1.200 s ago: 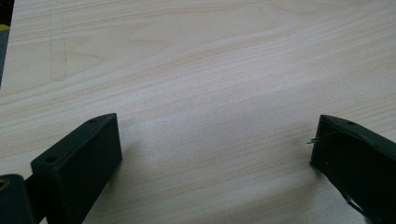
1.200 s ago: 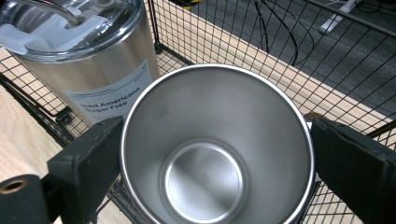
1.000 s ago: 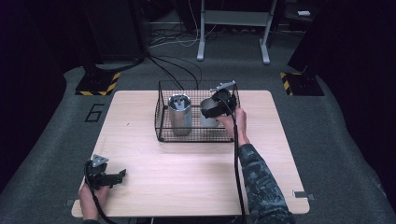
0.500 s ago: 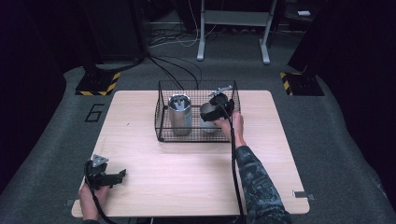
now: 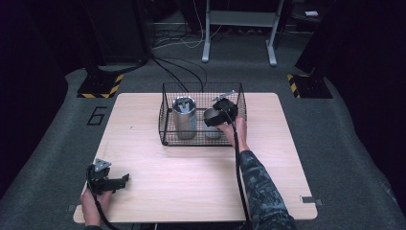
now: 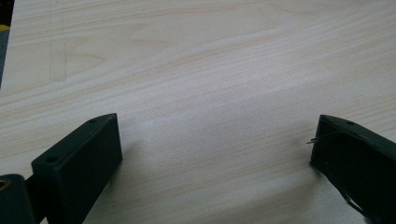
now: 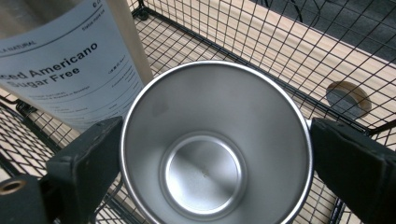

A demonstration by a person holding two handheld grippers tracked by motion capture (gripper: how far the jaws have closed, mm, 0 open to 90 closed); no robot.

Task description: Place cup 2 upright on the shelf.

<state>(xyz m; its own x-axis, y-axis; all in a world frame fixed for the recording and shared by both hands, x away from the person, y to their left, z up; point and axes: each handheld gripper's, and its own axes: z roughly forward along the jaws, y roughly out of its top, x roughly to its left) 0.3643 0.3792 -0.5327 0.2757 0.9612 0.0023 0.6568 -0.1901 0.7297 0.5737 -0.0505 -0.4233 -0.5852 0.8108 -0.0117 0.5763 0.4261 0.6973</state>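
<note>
A black wire basket [image 5: 163, 115] stands at the back middle of the wooden table [image 5: 201, 177]. Inside it a tall silver can [image 5: 184, 116] stands upright at the left; its white label [image 7: 70, 70] reads "Americano Sugar Free". Right of the can is an empty steel cup [image 5: 209, 130], and I look straight down into that cup [image 7: 205, 172]. My right gripper [image 5: 213, 120] reaches into the basket from above. In the right gripper view, the right gripper [image 7: 215, 154] has one jaw against each side of the cup's rim. My left gripper [image 5: 119, 181] lies open at the table's near left corner, and in its own view the left gripper [image 6: 215, 149] has bare wood between the jaws.
The basket's wire wall [image 7: 280, 60] rises close behind the cup. A round hole in the tabletop [image 7: 348, 98] shows through the mesh. A cable trails from the right gripper along the person's forearm [image 5: 253, 177]. Dark floor, cables and stand legs lie beyond the table.
My right gripper has sunk lower into the basket and shifted slightly left, toward the can. The left gripper has stayed where it was.
</note>
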